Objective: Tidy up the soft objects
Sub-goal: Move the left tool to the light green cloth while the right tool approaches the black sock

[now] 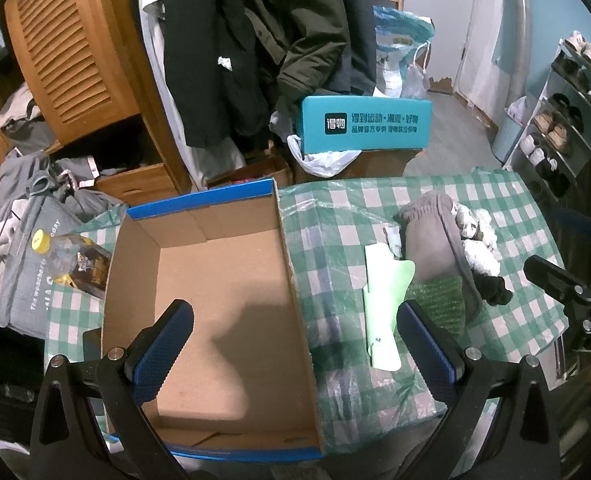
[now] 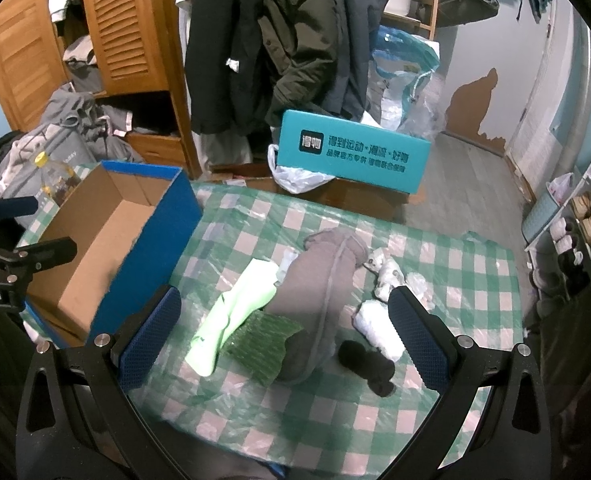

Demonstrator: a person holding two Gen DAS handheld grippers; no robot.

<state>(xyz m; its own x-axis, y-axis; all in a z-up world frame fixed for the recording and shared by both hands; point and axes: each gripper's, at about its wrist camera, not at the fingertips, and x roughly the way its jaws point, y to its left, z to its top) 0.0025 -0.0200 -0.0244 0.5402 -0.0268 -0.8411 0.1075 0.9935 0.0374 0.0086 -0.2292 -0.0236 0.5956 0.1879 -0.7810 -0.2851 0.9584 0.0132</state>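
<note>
Limp grey fabric garment on green-checked tablecloth, beside empty blue-sided cardboard box. Probably light, floppy; best pinched mid-fold. Left gripper and right gripper both agape, empty.

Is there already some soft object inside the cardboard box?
No, the cardboard box shows only its bare brown floor, and the grey cloth lies outside it on the checked tablecloth.

Both fisheye views are dimly lit, with a cool bluish cast. Straight lines are bowed toward black vignetted corners. A soft shadow is cast at 6 o'clock inside the open brown cardboard box. Glare is caught on the clear plastic film over the green-and-white checked tablecloth.
</note>
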